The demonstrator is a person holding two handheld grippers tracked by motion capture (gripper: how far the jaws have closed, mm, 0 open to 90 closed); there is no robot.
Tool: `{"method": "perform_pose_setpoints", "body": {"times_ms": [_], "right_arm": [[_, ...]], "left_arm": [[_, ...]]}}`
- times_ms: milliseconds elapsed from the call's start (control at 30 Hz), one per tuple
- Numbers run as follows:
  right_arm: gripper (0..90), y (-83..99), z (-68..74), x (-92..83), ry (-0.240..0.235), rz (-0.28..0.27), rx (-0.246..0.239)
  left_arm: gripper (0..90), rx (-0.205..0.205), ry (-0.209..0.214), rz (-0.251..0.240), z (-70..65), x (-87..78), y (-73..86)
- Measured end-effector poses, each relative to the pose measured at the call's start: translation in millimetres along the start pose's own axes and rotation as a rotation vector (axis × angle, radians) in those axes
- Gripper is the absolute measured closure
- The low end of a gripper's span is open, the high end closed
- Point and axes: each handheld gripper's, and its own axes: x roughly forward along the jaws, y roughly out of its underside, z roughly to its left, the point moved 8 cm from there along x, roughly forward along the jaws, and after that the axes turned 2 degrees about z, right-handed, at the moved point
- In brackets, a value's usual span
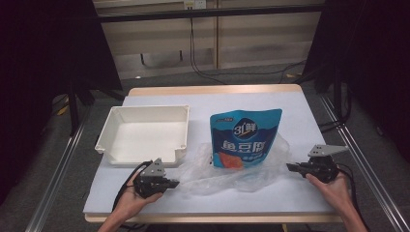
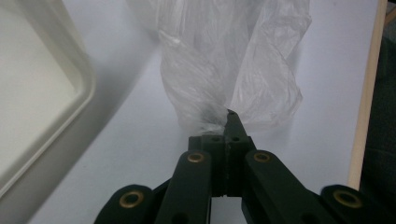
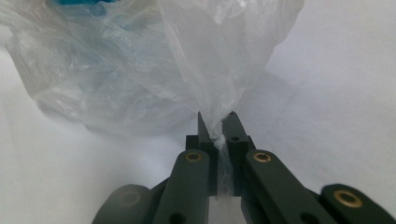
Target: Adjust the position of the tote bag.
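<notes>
Clear plastic bag (image 1: pixel 241 169) spread on counter (image 1: pixel 290 198) right of white tray (image 1: pixel 140 133), under blue pouch (image 1: pixel 244 137); left tool (image 1: pixel 175 183) and right tool (image 1: pixel 289 167) clamped on opposite edges, seemingly.

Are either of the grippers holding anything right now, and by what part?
Both pinch the clear plastic bag: left gripper a bunched edge, right gripper the opposite edge.

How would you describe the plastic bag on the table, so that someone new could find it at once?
Start at the white table and find the white tray on its left. To the right of the tray stands a blue snack pouch; the clear plastic bag lies crumpled around its base. It is the one see-through thing, pinched at each end by a gripper.
</notes>
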Motion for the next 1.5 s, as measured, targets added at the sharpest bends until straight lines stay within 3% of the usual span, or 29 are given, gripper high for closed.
{"method": "perform_pose_setpoints", "body": {"times_ms": [67, 233, 333, 467, 600, 633, 800, 933, 1000, 1067, 1200, 1400, 1500], "right_arm": [[89.4, 3.2, -0.8, 2.0, 0.004, 0.015, -0.006], [89.3, 8.9, 2.1, 8.8, 0.016, 0.048, -0.022], [89.3, 9.7, 1.8, 8.4, 0.011, 0.034, -0.011], [89.1, 11.2, 1.9, 8.1, 0.013, 0.017, 0.006], [81.8, 11.0, 0.9, 6.8, 0.010, 0.009, 0.012], [77.3, 10.8, 0.4, 5.5, 0.014, 0.006, 0.012], [61.7, 0.9, -0.6, -9.4, 0.004, -0.092, 0.042], [49.5, -10.6, 1.0, -25.0, 0.026, -0.167, 0.040], [45.0, -16.7, 3.8, -32.1, 0.015, -0.208, 0.051], [36.6, -19.9, 6.0, -37.5, 0.015, -0.223, 0.048], [28.1, -22.4, 8.8, -47.0, 0.016, -0.253, 0.052], [25.7, -32.3, 15.1, -59.7, 0.022, -0.291, 0.033], [33.8, -43.1, 22.9, -65.6, -0.003, -0.300, 0.012]], "left_arm": [[90.0, -0.007, 0.009, -0.016, 1.9, -0.5, -0.7], [90.0, -0.016, 0.010, 0.018, 3.4, 5.7, 4.2], [90.0, -0.013, 0.008, 0.033, 4.6, 8.8, 5.8], [90.0, -0.044, 0.001, 0.016, 5.3, 9.6, 7.3], [90.0, -0.048, 0.019, 0.007, 4.6, 7.2, 6.4], [89.7, -0.067, 0.023, -0.029, 4.3, 4.7, 3.1], [82.5, -0.074, 0.015, -0.104, 4.2, -12.0, -3.1], [73.9, -0.096, 0.013, -0.187, 4.9, -26.0, -9.6], [69.0, -0.091, 0.008, -0.207, 4.0, -31.4, -12.0], [65.3, -0.090, 0.000, -0.224, 2.9, -35.5, -14.4], [51.0, -0.092, -0.012, -0.264, 1.9, -46.5, -20.5], [43.6, -0.092, -0.051, -0.314, 2.0, -66.5, -29.1], [50.5, -0.082, -0.039, -0.340, -2.9, -73.7, -38.9]]}}
